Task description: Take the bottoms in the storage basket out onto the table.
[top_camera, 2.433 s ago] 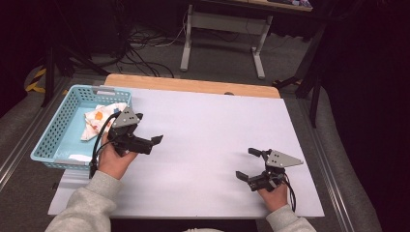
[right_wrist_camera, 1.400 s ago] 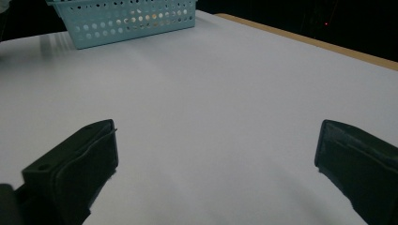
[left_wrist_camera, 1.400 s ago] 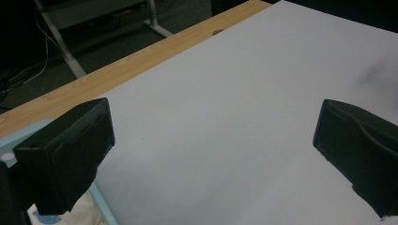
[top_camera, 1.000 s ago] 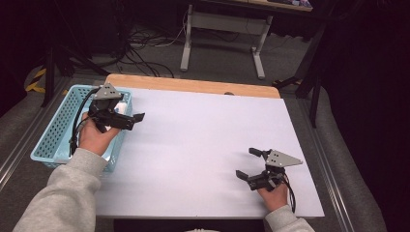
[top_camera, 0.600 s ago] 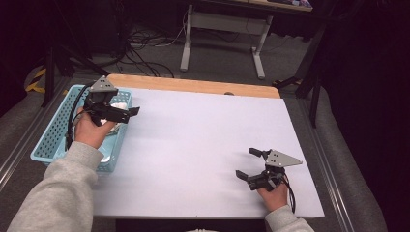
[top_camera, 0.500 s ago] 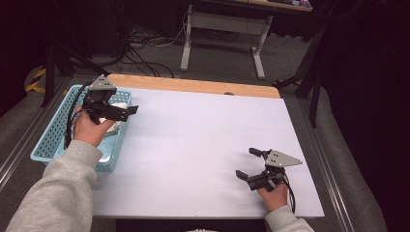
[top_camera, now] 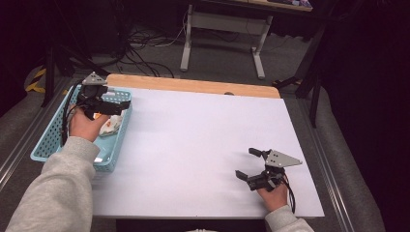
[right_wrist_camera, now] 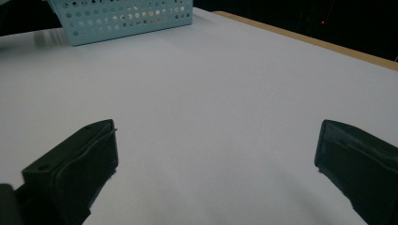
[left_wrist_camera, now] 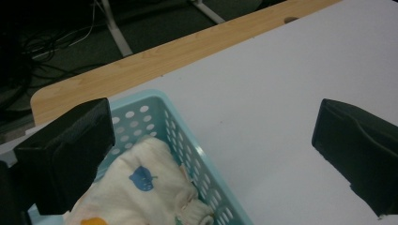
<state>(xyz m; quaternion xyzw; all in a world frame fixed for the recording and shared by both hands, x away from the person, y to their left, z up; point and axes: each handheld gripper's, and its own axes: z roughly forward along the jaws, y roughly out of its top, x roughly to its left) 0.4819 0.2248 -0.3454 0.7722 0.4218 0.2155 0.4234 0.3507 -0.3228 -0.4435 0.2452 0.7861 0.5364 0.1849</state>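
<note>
Since the earliest frame, the left gripper (top_camera: pixel 116 104) has travelled from the sheet beside the basket to the basket's far end, while the right gripper (top_camera: pixel 250 165) has kept its place. At the left edge of the table, the light-blue perforated basket (top_camera: pixel 52 140) holds a cream cloth (left_wrist_camera: pixel 141 190) printed with a blue motif and an orange patch; the cloth lies bunched against the basket's inner wall, at its far end. The left gripper hangs above that end with its jaws spread wide and nothing between them: in the left gripper view one jaw stands over the basket rim and the other over the white sheet (top_camera: pixel 193 145) outside it. Toward the right, near the front right corner of the sheet, the right gripper rests low, jaws likewise wide apart and empty, well apart from the basket.

Judged from this pose, the chief risk is a straddled descent: with one jaw outside the wall, closing would clamp the basket rim instead of the cloth, or drag the light basket across the sheet. A shallow pinch could also catch a single fold, letting the cloth slip free when lifted.
</note>
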